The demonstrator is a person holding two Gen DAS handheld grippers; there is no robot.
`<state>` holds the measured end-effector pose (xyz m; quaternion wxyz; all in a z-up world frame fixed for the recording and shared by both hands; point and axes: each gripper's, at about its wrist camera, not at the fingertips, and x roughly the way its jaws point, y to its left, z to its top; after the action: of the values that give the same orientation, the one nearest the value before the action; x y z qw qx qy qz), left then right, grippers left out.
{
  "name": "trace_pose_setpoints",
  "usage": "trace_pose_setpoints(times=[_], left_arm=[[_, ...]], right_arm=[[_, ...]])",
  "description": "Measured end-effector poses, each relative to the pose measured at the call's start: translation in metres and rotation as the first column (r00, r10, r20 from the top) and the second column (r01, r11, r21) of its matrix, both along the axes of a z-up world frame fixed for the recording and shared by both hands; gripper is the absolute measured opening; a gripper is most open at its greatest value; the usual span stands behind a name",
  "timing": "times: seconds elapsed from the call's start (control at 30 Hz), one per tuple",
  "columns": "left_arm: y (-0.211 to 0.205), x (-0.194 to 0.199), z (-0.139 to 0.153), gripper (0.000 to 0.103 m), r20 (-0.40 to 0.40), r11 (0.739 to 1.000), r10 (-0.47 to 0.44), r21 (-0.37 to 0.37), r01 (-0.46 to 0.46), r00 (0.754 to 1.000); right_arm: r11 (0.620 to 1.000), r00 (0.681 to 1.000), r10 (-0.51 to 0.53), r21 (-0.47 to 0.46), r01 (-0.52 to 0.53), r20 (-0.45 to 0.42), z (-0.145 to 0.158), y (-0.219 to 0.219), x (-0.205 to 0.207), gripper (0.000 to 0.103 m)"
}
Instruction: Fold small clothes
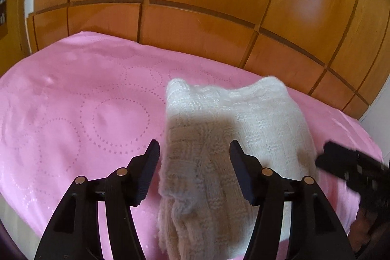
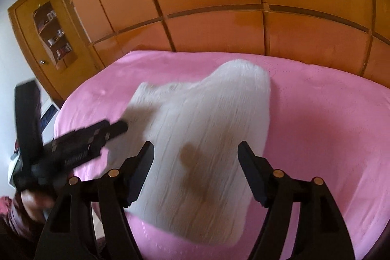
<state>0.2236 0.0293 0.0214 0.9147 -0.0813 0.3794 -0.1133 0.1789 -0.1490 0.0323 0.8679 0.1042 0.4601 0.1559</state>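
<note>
Left wrist: wooden wardrobe behind pink bedspread.

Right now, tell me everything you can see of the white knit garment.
The knit garment is white to cream, with a fuzzy, ribbed and patterned weave like wool. It lies flat on the pink bedspread, apparently folded into a long strip with two rounded corners at its far end. Shadows fall across its near half. Both the left gripper and the right gripper hang open above it; neither grips it. The right wrist view is blurred.
</note>
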Motion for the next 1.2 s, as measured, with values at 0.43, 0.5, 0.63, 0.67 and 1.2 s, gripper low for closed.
trace_pose_setpoints(times=[0.43, 0.5, 0.63, 0.67, 1.2], left_arm=[[0.008, 0.0, -0.007, 0.059, -0.002, 0.999, 0.019, 0.05, -0.019, 1.0], [0.008, 0.002, -0.011, 0.059, -0.012, 0.998, 0.021, 0.055, -0.02, 1.0], [0.012, 0.014, -0.028, 0.059, -0.058, 0.998, 0.024, 0.059, -0.021, 0.998], [0.012, 0.017, -0.031, 0.061, -0.061, 0.998, 0.024, 0.063, -0.021, 0.998], [0.048, 0.017, -0.033, 0.079, -0.129, 0.981, -0.021, -0.192, -0.005, 0.991]], right_arm=[[1.0, 0.996, 0.002, 0.002, -0.002, -0.087, -0.009, 0.008, 0.067, 0.071], [1.0, 0.991, 0.01, 0.004, -0.01, -0.135, -0.019, 0.007, 0.081, 0.072], [0.999, 0.978, -0.031, -0.042, 0.023, -0.204, -0.045, 0.006, 0.107, 0.072], [0.998, 0.977, -0.034, -0.059, 0.022, -0.21, -0.053, 0.008, 0.112, 0.072], [0.988, 0.992, -0.112, 0.103, 0.118, -0.062, -0.039, -0.043, 0.055, 0.097]])
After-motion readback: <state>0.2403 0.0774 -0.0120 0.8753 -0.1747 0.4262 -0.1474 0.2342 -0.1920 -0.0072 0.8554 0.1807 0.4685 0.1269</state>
